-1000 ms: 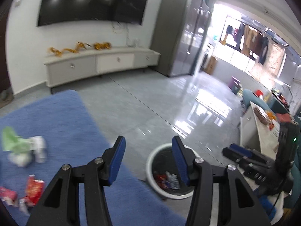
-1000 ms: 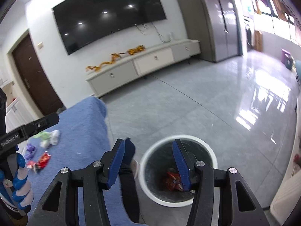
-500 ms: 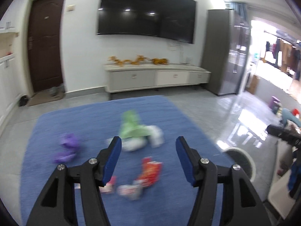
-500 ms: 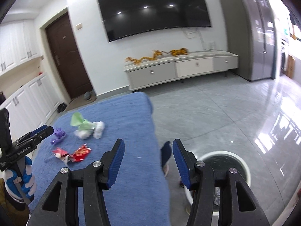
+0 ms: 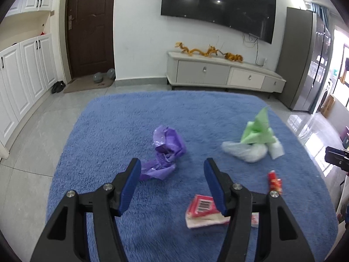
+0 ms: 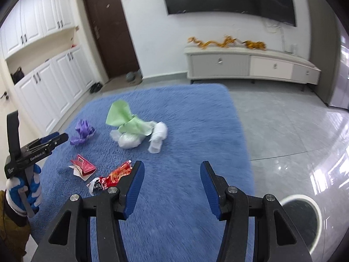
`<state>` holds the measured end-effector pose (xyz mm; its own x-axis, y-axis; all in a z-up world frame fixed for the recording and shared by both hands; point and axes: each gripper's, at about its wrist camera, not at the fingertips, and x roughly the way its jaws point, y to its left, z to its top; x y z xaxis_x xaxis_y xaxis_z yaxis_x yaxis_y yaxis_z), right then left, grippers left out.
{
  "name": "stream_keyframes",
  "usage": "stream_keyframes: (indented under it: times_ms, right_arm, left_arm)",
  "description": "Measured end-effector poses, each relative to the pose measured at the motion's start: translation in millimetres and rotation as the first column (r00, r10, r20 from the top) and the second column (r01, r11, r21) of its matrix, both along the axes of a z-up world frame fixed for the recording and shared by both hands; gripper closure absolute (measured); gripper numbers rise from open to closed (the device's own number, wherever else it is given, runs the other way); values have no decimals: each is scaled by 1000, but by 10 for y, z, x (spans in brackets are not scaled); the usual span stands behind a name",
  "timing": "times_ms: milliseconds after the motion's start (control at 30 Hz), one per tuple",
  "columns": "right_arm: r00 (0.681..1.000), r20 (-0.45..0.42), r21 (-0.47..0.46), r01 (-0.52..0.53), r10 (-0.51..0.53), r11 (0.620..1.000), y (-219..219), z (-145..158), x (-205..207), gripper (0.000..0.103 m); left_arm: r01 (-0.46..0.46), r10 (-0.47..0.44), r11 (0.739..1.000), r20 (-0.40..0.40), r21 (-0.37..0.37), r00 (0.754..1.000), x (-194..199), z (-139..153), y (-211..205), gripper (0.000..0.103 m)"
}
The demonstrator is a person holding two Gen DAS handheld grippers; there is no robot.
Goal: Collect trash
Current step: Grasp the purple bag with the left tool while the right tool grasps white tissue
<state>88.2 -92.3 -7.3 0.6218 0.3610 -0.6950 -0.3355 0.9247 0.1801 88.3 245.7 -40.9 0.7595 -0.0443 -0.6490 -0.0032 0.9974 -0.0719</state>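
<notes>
Both grippers swung off the bin (image 6: pixel 301 216) back over the rug (image 5: pixel 113 131); L gripper (image 5: pixel 171 184) jaws opened wider in that second, nothing between. R gripper (image 6: pixel 171 188) approx half open, empty. Near: red carton (image 5: pixel 201 205) w/ barcode, red wrapper (image 6: pixel 113 175). Mid: purple bag (image 5: pixel 164 150). Far: green bag (image 5: pixel 258 130) on white wad (image 5: pixel 246 150). Step: reaching for next pickup. Next, I reckon: lower L over purple bag, close, carry to bin.
</notes>
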Motion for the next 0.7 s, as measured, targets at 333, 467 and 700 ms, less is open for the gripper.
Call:
stream_keyframes:
  times_ms: [333, 467, 700]
  right_arm:
    - [994, -75, -35, -82, 79, 996, 457, -447, 661, 52]
    - [992, -81, -43, -104, 100, 994, 548, -536, 808, 59]
    - [994, -67, -97, -98, 92, 990, 592, -633, 930, 85]
  left_arm:
    - [23, -19, 998, -66, 51, 998, 505, -298, 0, 45]
    - [21, -17, 999, -109, 34, 994, 652, -405, 47, 45]
    - [2, -7, 999, -162, -34, 987, 715, -474, 176, 66]
